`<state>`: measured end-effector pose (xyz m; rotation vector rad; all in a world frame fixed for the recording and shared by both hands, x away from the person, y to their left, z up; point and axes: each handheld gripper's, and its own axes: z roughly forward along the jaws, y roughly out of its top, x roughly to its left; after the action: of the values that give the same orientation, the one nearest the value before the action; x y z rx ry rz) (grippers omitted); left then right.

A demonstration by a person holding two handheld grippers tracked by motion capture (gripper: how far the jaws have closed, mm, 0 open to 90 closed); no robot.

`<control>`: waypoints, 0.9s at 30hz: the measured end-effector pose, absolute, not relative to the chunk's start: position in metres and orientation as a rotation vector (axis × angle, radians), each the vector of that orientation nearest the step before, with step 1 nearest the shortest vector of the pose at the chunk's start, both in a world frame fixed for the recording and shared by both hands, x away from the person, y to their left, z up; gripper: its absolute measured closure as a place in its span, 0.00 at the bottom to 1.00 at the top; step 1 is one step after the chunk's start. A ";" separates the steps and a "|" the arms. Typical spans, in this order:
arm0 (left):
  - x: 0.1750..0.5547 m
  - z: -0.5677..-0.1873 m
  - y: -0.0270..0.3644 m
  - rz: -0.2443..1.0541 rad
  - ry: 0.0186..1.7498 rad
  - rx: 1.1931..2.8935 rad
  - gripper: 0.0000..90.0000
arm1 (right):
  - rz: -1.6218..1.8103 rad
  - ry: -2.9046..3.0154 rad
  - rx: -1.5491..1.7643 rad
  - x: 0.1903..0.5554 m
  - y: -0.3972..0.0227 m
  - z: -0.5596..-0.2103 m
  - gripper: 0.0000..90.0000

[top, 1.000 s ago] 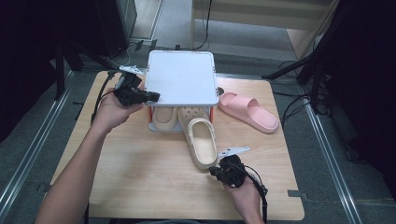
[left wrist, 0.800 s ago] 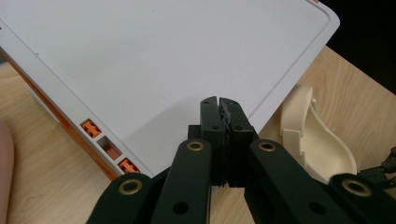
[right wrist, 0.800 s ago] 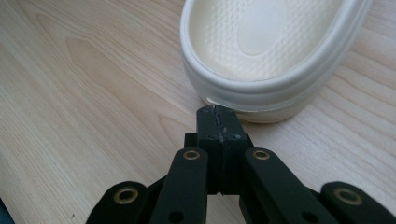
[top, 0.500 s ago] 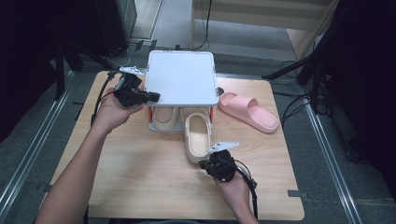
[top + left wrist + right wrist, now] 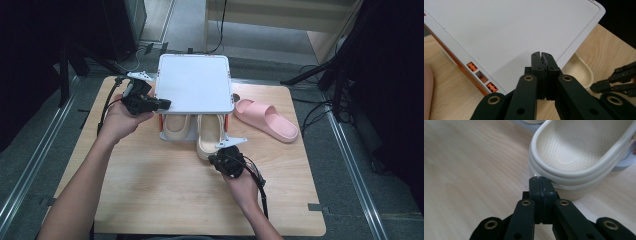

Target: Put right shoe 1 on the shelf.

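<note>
Since the earlier frames the right gripper (image 5: 220, 159) has travelled up the table toward the rack, and the cream slipper (image 5: 210, 135) in front of it has gone with it: a second ago that slipper lay slanted on the open wood with its heel well out from the rack, and now it lies straight, its toe end tucked under the white shelf (image 5: 195, 82) and only its heel sticking out. The left gripper (image 5: 162, 104) has kept its place at the shelf's left front corner. Both pairs of jaws are pressed together with nothing between them; in the right gripper view the joined tips (image 5: 540, 181) touch the outside of the slipper's heel wall (image 5: 574, 173), and in the left gripper view the joined tips (image 5: 541, 56) lie over the flat white top (image 5: 511, 32) of the shelf. The slipper is pale cream with a thick rounded rim, a layered sole edge and a dimpled footbed with a smooth round patch at the heel. A second cream slipper (image 5: 177, 125) sits beside it under the shelf, and a pink slipper (image 5: 267, 120) lies on the table (image 5: 150, 190) to the right of the rack, apart from it.
</note>
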<state>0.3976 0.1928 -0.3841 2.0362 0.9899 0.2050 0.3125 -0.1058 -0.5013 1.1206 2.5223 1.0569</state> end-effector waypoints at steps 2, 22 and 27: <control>0.398 -0.384 0.192 0.208 0.990 2.038 0.99 | 1.057 2.511 1.115 0.319 -0.106 -0.501 1.00; 0.398 -0.385 0.193 0.213 0.989 2.029 0.99 | 1.110 2.503 1.068 0.353 -0.089 -0.503 1.00; 0.397 -0.385 0.192 0.220 0.992 2.025 0.99 | 1.113 2.481 1.086 0.364 -0.090 -0.504 1.00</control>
<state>0.3968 0.1918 -0.3852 2.0252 0.9920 0.2196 0.3643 -0.0903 -0.5041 1.0856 2.4811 1.1133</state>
